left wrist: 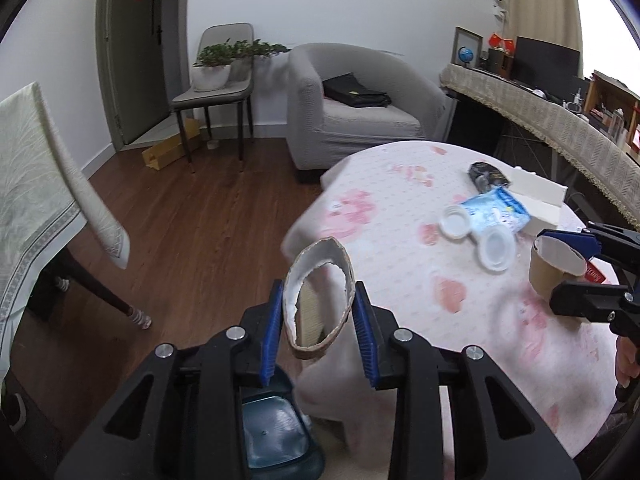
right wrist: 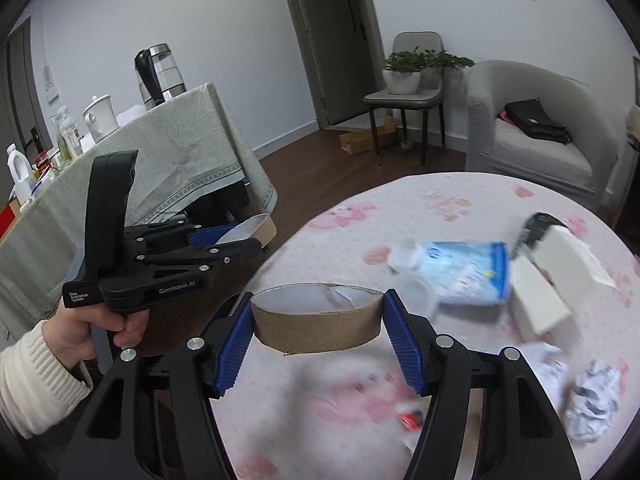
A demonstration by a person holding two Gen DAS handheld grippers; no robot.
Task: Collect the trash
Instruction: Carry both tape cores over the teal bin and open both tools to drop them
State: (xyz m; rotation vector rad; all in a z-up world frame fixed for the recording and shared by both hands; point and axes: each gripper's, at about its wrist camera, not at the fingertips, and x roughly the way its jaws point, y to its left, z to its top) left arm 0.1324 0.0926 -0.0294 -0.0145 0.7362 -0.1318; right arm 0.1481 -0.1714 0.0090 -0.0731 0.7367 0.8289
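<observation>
My left gripper (left wrist: 318, 320) is shut on a squashed cardboard ring (left wrist: 318, 300), held past the table's left edge above a blue bin (left wrist: 276, 436) on the floor. My right gripper (right wrist: 318, 336) is shut on a second cardboard ring (right wrist: 316, 326), held over the round table (right wrist: 460, 200). The right gripper also shows in the left wrist view (left wrist: 576, 268), the left gripper in the right wrist view (right wrist: 240, 240). On the table lie a blue packet (right wrist: 468, 272), two white lids (left wrist: 496, 248), a dark wrapper (left wrist: 488, 174), white boxes (right wrist: 540, 300) and crumpled paper (right wrist: 592, 400).
A small red scrap (right wrist: 412, 418) lies on the pink cloth. A grey armchair (left wrist: 352, 108) and a chair with a plant (left wrist: 216, 80) stand beyond. A cloth-covered table (right wrist: 160, 160) with a kettle is at left; a long desk (left wrist: 560, 120) at right.
</observation>
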